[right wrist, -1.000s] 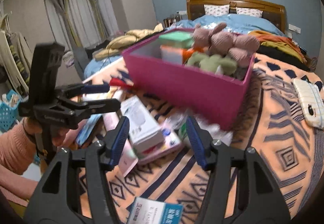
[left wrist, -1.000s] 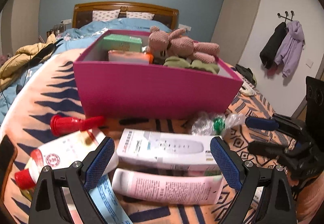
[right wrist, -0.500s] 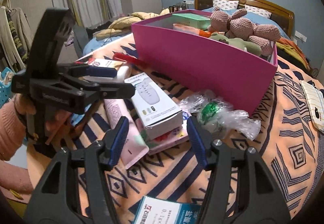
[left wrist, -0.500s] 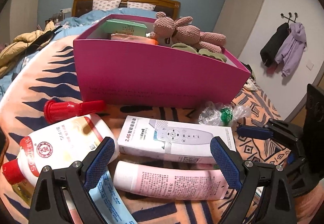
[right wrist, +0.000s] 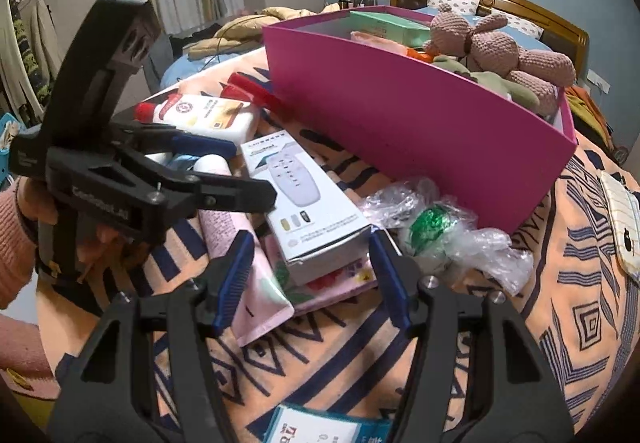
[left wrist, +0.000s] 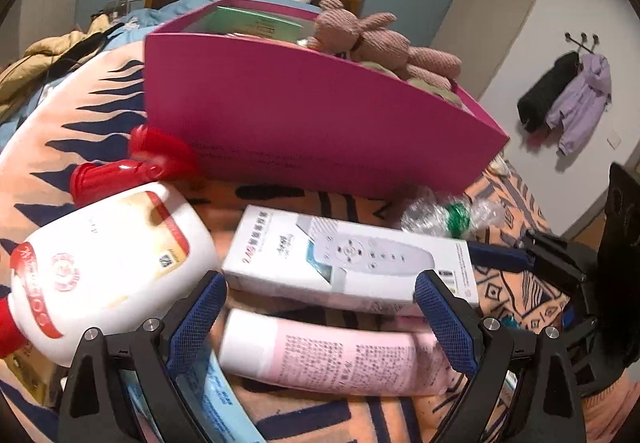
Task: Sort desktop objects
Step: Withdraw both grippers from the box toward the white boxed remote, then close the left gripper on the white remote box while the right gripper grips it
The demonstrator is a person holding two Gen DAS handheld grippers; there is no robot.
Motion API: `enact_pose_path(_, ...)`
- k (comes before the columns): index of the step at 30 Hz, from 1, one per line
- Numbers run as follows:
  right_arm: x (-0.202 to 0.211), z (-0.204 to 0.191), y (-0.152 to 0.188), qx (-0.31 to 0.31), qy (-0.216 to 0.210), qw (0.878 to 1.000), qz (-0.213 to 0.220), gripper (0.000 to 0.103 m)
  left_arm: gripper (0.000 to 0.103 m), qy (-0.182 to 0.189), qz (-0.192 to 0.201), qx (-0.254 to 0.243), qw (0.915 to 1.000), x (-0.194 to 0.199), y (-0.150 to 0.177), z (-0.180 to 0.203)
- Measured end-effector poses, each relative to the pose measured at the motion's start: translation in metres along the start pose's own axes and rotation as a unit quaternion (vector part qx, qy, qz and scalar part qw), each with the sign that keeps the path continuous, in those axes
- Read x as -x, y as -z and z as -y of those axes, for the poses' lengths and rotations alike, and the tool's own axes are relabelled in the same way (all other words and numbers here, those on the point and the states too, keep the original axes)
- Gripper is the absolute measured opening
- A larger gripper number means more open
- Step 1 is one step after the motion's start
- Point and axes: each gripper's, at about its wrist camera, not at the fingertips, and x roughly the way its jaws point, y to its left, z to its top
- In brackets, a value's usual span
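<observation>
Two grippers hang over a pile of things lying on a patterned blanket (right wrist: 568,307) in front of a pink box (left wrist: 320,123). The left gripper (left wrist: 320,319) has its jaws spread wide with nothing clamped; between its blue pads lie a pink tube (left wrist: 332,359) and the near edge of a white remote-control box (left wrist: 352,255), which rests partly on the tube. The right gripper (right wrist: 312,275) is open too, its pads standing either side of the near end of that white box without pressing on it, so far as the view shows. A white bottle (left wrist: 108,263) with a red cap lies to the left of the white box, and a red object (left wrist: 132,167) sits just beyond it against the pink box wall. Crumpled clear plastic with something green inside (right wrist: 444,231) lies to the right of the white box, close to the pink box. Inside the pink box are a knitted pink toy (right wrist: 496,43), something green and soft beside it, and a green carton (right wrist: 384,25) at the far end. A hand (right wrist: 28,203) in a pink sleeve holds the left gripper
</observation>
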Motion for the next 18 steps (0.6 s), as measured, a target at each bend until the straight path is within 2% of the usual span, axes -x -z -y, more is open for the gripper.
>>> enact_pose_path(6,-0.005,0.005,-0.002,-0.004,-0.009,1.000,-0.005,0.062,0.098,-0.006,-0.017,0.006,0.9998,-0.012,-0.007,-0.005)
enact_pose_path(12,-0.011,0.009,-0.003,0.005,-0.012,1.000,-0.018,0.062,0.098,0.011,-0.033,0.033,0.9988,-0.020,-0.014,-0.013)
enact_pose_path(14,-0.013,0.007,-0.003,0.012,-0.010,1.000,-0.023,0.062,0.096,0.015,-0.032,0.040,0.9986,-0.020,-0.013,-0.015)
enact_pose_path(18,-0.015,0.008,-0.003,0.016,-0.012,1.000,-0.025,0.061,0.084,0.014,-0.031,0.053,0.9980,-0.016,-0.011,-0.019)
